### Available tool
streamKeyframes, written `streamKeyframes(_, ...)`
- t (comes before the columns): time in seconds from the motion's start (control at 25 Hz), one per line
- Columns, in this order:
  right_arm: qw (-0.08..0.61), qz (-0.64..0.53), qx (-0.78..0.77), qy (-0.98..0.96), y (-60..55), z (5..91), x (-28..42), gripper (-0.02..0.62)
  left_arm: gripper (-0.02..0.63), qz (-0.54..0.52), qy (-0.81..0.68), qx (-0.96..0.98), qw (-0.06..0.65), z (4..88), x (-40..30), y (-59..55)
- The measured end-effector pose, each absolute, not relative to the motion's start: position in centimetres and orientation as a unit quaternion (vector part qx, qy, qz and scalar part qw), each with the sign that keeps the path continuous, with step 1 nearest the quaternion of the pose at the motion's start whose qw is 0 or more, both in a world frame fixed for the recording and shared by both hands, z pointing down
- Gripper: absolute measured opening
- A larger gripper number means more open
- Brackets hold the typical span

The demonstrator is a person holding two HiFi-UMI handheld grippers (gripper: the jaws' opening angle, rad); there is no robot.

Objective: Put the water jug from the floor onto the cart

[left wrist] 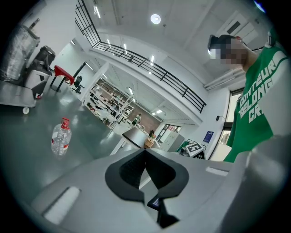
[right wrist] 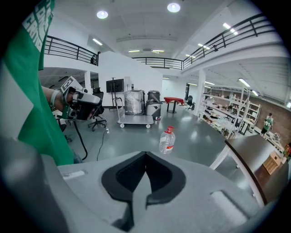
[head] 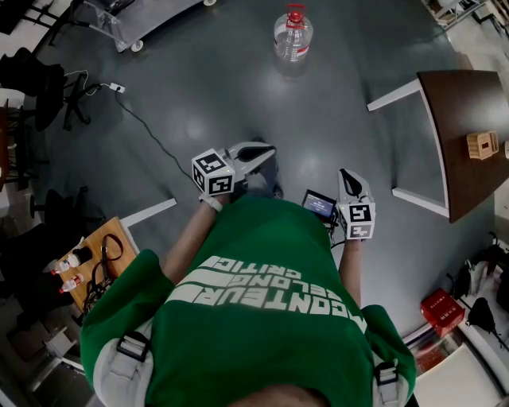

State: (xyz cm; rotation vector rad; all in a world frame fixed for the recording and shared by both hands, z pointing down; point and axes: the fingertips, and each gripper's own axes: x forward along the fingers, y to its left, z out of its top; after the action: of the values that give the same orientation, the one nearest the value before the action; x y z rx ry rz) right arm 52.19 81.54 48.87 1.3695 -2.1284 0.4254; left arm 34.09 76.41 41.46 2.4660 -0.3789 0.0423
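The water jug point(head: 293, 33) is clear plastic with a red cap and red label. It stands upright on the grey floor, far ahead of me. It also shows in the left gripper view as the jug point(left wrist: 60, 136) and in the right gripper view as the jug point(right wrist: 167, 140). The metal cart point(head: 135, 20) on castors stands at the far left, and the right gripper view shows this cart point(right wrist: 135, 119) loaded with wrapped goods. My left gripper point(head: 269, 149) and right gripper point(head: 347, 173) are held close to my body, well short of the jug. Both are shut with nothing between their jaws.
A dark brown table point(head: 461, 135) with white legs stands at the right, with a small wooden box point(head: 482, 145) on it. A black cable point(head: 151, 135) runs across the floor at the left. Office chairs point(head: 40, 87) stand at the far left, and a red box point(head: 441, 310) lies at the lower right.
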Motion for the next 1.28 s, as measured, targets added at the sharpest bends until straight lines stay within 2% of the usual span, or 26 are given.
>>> streamKeyframes(0.84,0.278,0.166,0.521,-0.790,76.9,47.8,55.3,-0.006,0.009,0.016,-0.134,0.938,0.320,40.5,37.2,71.5)
streamKeyframes(1.28,0.280,0.168,0.522,-0.788,73.8,47.6,54.7,-0.006,0.009,0.019,-0.133,0.937,0.322,40.4,36.5,68.2)
